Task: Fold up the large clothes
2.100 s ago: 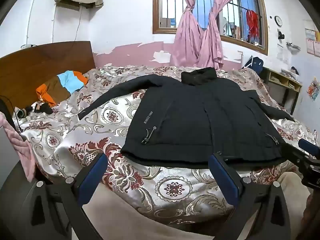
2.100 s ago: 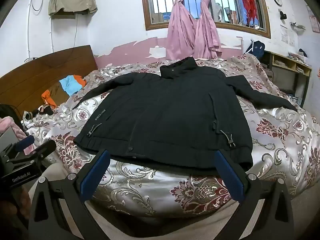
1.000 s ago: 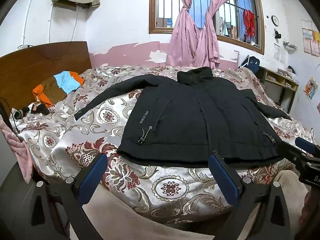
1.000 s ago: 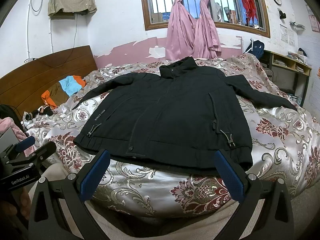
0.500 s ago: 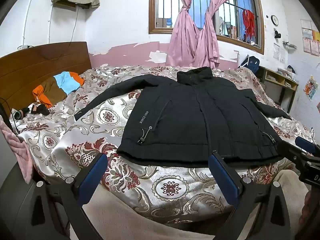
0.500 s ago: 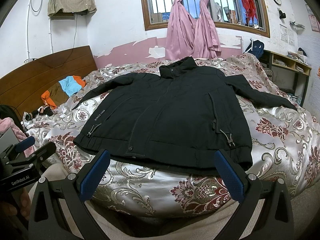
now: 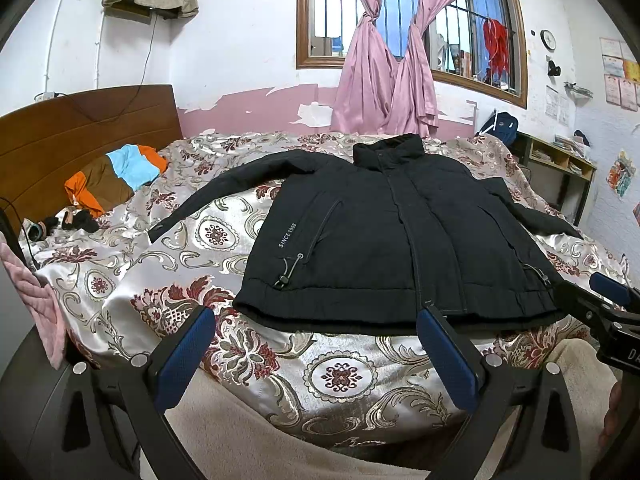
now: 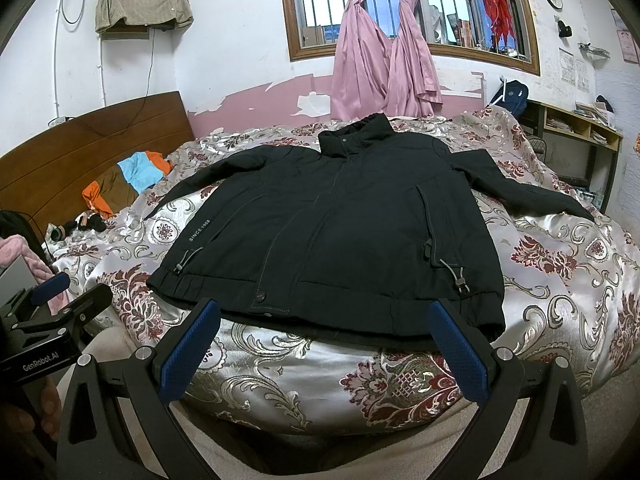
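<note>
While nothing gripped yet: left gripper (image 7: 316,354) held short of the bed edge, jaws wide apart, empty, well clear of cloth; right gripper (image 8: 326,346) same story, spread wide, holding nothing, tips near but apparently not on the hem (image 8: 320,320); beige cover (image 7: 248,436) draped over bed edge just under both; floral satin bedspread (image 7: 340,376) beyond that.

Next out: black jacket (image 7: 400,240) laid flat on bedspread, front up, closed down the middle, collar (image 7: 386,148) toward window end; left sleeve (image 7: 236,188) angled out toward headboard side, right sleeve (image 8: 520,192) angled out the other way; "SINCE 1958" print and drawcord toggles visible near hem.

Progress, judged: spread-out done, zero folds made; sleeves still to be brought in over body, then body folded; likely start is a sleeve or hem corner.

Further back: orange/blue/brown clothes pile (image 7: 116,176) by wooden headboard (image 7: 80,128); pink curtains (image 7: 384,80) at barred window.
</note>
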Demonstrator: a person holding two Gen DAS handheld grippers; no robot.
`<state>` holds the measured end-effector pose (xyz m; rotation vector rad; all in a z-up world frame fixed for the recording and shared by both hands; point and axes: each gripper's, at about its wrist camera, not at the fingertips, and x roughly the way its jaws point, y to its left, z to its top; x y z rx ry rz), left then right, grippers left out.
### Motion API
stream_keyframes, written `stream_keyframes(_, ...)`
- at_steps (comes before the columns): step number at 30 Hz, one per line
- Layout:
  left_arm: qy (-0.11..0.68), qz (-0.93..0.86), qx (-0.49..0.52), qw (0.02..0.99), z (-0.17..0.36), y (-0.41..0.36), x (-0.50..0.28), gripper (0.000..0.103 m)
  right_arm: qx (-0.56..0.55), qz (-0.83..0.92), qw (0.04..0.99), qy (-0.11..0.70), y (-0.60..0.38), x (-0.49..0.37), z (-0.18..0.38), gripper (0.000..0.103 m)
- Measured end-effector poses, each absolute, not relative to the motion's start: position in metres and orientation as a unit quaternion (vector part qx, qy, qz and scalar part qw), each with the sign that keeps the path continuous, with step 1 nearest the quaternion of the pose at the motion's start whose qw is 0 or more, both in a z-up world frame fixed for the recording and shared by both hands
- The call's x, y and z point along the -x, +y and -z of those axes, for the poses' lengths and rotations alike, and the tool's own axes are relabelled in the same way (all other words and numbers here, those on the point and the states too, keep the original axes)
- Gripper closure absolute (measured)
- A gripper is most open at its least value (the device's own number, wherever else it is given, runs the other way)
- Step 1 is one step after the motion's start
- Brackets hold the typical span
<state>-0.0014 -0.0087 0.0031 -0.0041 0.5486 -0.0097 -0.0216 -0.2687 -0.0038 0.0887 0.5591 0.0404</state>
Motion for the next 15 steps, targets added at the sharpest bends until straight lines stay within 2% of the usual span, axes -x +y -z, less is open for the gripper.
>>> stream_keyframes(15, 0.271, 0.005, 0.001, 0.963, -0.0031, -0.009, 0.0016, 0.001, -0.044, -0.02, 0.96, 0.276, -0.2682, 0.0217, 0.004, 0.001)
